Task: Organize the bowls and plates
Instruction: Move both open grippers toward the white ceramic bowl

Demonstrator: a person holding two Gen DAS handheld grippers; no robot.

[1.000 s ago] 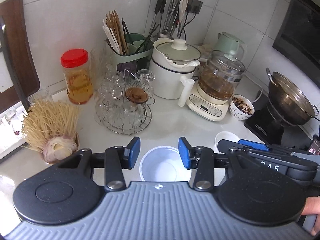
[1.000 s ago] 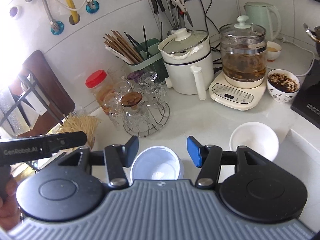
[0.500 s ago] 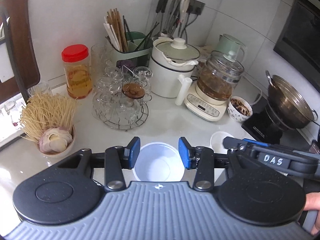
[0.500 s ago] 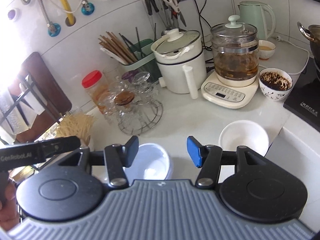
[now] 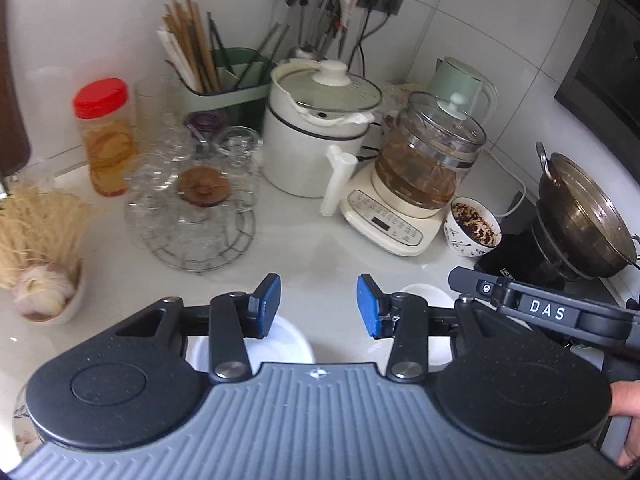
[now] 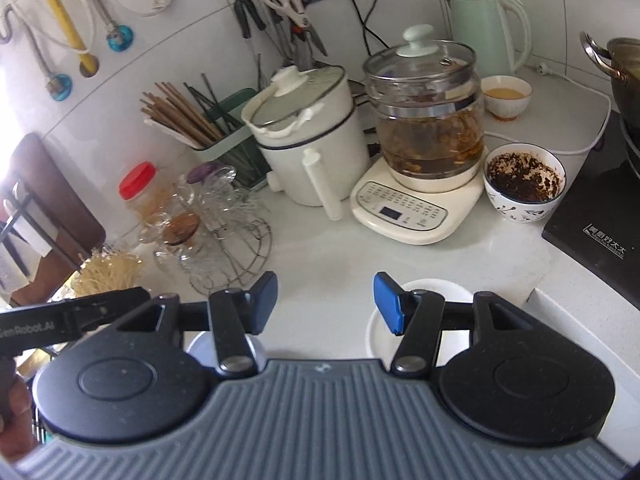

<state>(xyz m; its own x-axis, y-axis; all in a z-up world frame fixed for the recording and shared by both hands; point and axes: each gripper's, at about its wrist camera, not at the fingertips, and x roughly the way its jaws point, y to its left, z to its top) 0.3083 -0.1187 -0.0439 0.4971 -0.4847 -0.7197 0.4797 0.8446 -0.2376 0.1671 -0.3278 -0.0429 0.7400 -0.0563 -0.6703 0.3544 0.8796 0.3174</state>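
Observation:
Two empty white bowls stand on the pale counter. In the left wrist view the larger bowl lies under my left gripper's left finger, and the smaller bowl peeks out behind its right finger. This gripper is open with only counter between its blue pads. In the right wrist view my right gripper is open too. Its right finger hangs over the smaller bowl, and the larger bowl is mostly hidden under its left finger.
Behind stand a wire rack of glasses, a white cooker pot, a glass kettle on its base and a patterned bowl of dark flakes. A black hob with a wok fills the right.
Both grippers have shifted to the right over the counter. The larger bowl has slid from between the fingers to under the left finger in both views. The jaws have kept their width.

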